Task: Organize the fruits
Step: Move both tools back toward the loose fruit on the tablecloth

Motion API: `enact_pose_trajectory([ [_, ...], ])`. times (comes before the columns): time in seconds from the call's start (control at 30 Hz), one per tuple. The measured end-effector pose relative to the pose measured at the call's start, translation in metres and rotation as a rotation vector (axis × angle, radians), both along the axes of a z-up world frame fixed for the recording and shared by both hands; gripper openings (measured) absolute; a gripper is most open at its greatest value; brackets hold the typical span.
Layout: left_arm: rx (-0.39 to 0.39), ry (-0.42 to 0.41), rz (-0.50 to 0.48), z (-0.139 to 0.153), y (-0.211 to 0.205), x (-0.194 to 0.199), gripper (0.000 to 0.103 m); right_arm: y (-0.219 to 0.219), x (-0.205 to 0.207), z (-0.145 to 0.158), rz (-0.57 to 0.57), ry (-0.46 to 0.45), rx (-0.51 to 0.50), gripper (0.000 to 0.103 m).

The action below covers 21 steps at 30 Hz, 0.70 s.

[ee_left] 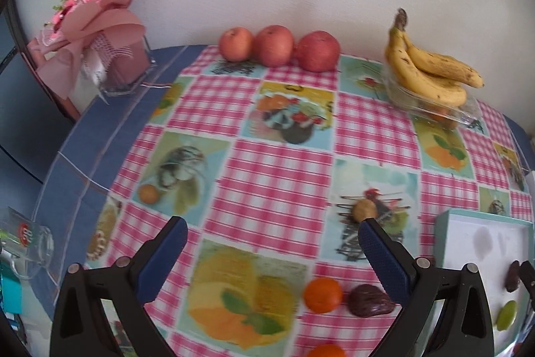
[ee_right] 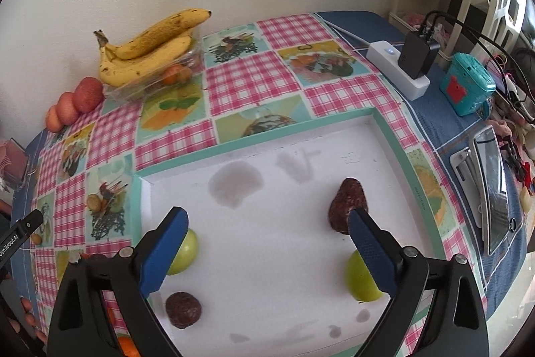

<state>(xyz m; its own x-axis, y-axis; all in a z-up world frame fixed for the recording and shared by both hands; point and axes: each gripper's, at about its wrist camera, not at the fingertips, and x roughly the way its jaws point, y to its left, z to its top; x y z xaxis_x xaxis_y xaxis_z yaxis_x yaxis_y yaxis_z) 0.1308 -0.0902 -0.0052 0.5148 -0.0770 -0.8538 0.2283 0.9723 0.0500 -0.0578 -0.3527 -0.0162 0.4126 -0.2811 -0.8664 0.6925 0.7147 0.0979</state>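
Both grippers hang empty with fingers spread wide. The left gripper [ee_left: 269,238] hovers over the checked surface [ee_left: 277,163] near an orange [ee_left: 322,295]. The right gripper [ee_right: 267,228] hovers over the white tray [ee_right: 267,256] holding two green fruits [ee_right: 361,280] and dark fruits [ee_right: 347,203].

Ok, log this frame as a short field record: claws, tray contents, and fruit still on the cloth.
left claw: open, empty, above the cloth
right claw: open, empty, above the tray
tray: white inside, teal rim, stained patches
in tray: two green fruits, two dark brown fruits
loose on cloth: orange beside a dark brown fruit, small yellowish fruit
by the wall: three apples in a row
clear dish: holds bananas
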Motion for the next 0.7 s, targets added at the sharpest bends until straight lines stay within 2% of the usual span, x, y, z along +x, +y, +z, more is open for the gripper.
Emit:
enact_pose_trajectory([
  [0.17, 0.018, -0.029, -0.014, 0.013, 0.015, 0.001, 0.103, 0.019, 0.010, 0.004, 0.056, 0.000, 0.005, 0.097],
  [0.33, 0.081, -0.066, -0.039, 0.022, 0.023, -0.002, 0.103, 0.037, 0.020, -0.001, 0.094, 0.015, 0.024, 0.097],
  [0.5, 0.085, -0.084, -0.019, 0.029, 0.039, -0.002, 0.103, 0.056, 0.031, 0.001, 0.150, 0.024, 0.014, 0.097],
  [0.7, 0.096, -0.101, 0.023, 0.035, 0.061, 0.003, 0.103, 0.079, 0.045, 0.012, 0.197, -0.014, -0.020, 0.097],
])
